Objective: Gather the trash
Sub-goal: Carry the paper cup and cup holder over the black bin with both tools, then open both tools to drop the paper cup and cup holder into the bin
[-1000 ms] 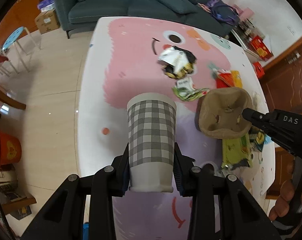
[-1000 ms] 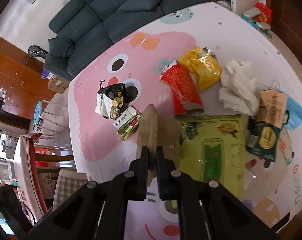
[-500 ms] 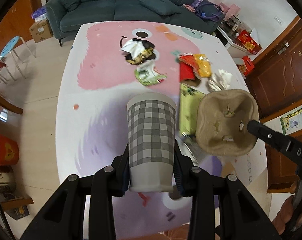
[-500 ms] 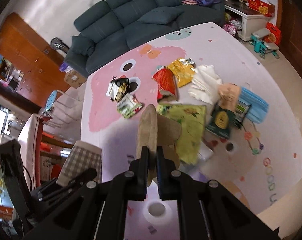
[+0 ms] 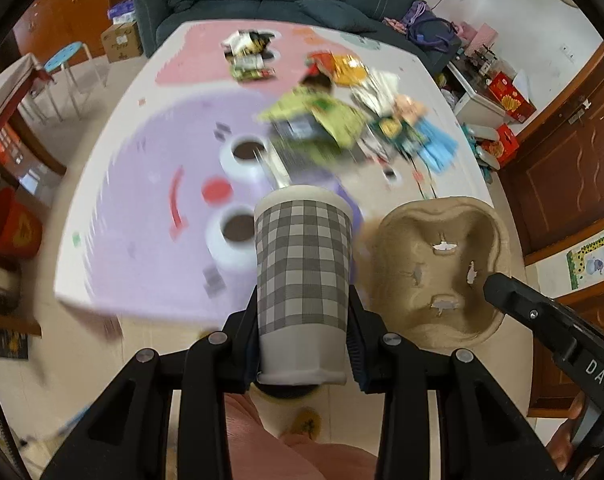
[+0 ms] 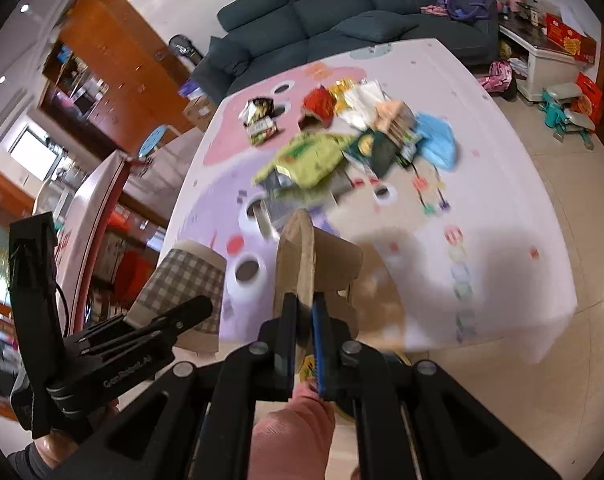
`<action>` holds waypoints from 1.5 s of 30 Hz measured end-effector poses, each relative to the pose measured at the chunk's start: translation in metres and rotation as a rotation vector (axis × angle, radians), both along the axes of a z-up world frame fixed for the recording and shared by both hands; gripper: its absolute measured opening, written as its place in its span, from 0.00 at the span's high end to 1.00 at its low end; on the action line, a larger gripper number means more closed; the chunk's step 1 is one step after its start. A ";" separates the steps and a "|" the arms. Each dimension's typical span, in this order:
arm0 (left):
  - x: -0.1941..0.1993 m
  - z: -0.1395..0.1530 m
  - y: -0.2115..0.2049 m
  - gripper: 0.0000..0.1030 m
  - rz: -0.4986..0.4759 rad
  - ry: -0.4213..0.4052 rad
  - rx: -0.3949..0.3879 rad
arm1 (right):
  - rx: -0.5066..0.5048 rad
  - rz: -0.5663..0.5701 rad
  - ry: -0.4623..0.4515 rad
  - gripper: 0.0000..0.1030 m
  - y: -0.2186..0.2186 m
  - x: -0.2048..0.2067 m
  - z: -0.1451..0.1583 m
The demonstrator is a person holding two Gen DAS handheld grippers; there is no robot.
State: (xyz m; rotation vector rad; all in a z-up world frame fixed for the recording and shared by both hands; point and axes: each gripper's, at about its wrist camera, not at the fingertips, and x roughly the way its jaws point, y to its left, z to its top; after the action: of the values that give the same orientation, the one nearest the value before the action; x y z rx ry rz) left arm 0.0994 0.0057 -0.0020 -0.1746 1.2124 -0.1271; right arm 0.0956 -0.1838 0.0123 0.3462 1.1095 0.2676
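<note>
At the bottom centre of the left wrist view, the left gripper (image 5: 304, 340) has its jaws clamped on the lower body of a grey checked paper cup (image 5: 303, 280). The cup's long axis runs straight up the frame, base toward the camera and rim toward the table. Just right of it, at lower right, the right gripper (image 5: 498, 284) pinches the rim of a brown pulp cup carrier (image 5: 434, 276), whose hollow side faces this camera.

In the right wrist view, the right gripper's jaws are nearly together on the carrier's thin edge at bottom centre; the carrier stands edge-on, its long axis up the frame. The cup and left gripper sit at lower left.

Both items hang over the near edge of a table with a pink and purple cloth (image 5: 141, 200). Further up, mid-frame and blurred, lie a green wrapper (image 6: 306, 156), a blue face mask (image 6: 438, 144), and red (image 6: 318, 104) and yellow packets. Beyond the table stands a dark sofa (image 6: 342, 12).
</note>
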 end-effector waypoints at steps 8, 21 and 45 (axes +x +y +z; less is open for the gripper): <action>-0.072 -0.007 -0.038 0.67 -0.040 0.054 0.051 | 0.028 0.045 0.043 0.93 -0.032 -0.072 -0.013; -0.105 -0.087 -0.058 0.65 -0.091 0.168 0.065 | 0.072 -0.034 0.220 0.93 -0.039 -0.127 -0.102; -0.078 -0.281 -0.046 0.40 -0.112 0.266 0.129 | 0.021 -0.155 0.407 0.92 -0.011 -0.097 -0.317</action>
State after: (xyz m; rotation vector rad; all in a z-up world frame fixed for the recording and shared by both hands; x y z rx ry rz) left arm 0.0219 -0.0402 -0.2830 -0.0100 1.4910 -0.1261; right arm -0.0014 -0.1948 -0.3045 0.5178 1.4715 0.0703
